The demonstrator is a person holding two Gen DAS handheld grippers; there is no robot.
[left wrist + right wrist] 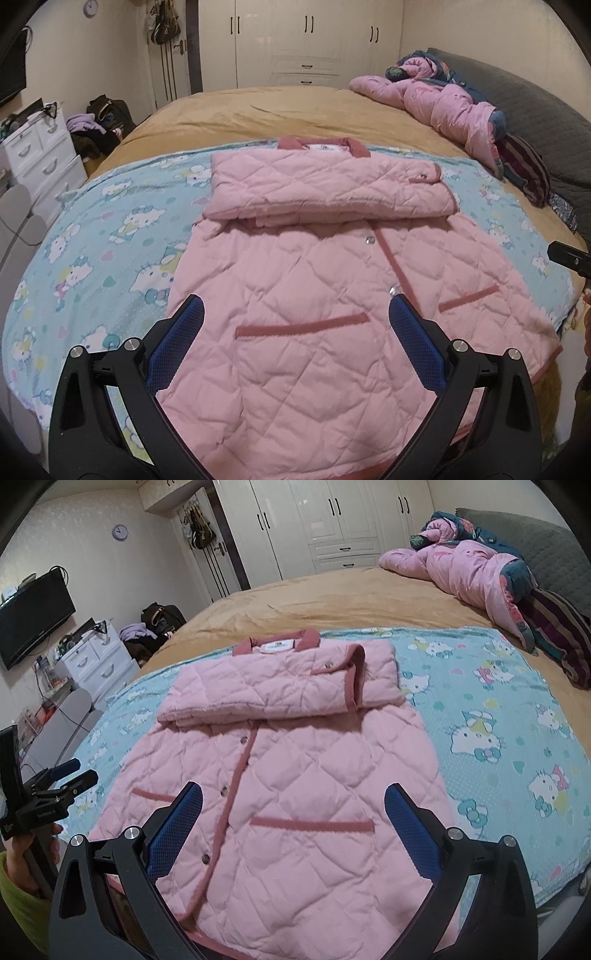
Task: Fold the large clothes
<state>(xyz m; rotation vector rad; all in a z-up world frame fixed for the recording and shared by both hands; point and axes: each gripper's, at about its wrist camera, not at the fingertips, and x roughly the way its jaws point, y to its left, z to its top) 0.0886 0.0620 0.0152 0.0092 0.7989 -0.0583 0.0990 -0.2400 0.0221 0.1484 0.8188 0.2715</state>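
Your pink quilted jacket (pixel 314 280) lies on the bed's near edge, sleeves folded across, hem unfolded; both left tongs (pixel 295 343) and right tongs (pixel 293 823) gape wide, empty.

The pink jacket's (pixel 314 295) hem is hidden behind the left gripper (pixel 295 314).

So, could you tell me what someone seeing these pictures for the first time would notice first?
The eye lands on the pink quilted jacket spread across the cartoon-cat blanket in the middle of the bed, its sleeves folded across the chest. Both the left gripper and the right gripper hang open above its lower half, holding nothing. A rumpled pink duvet lies heaped at the far right by the grey headboard.
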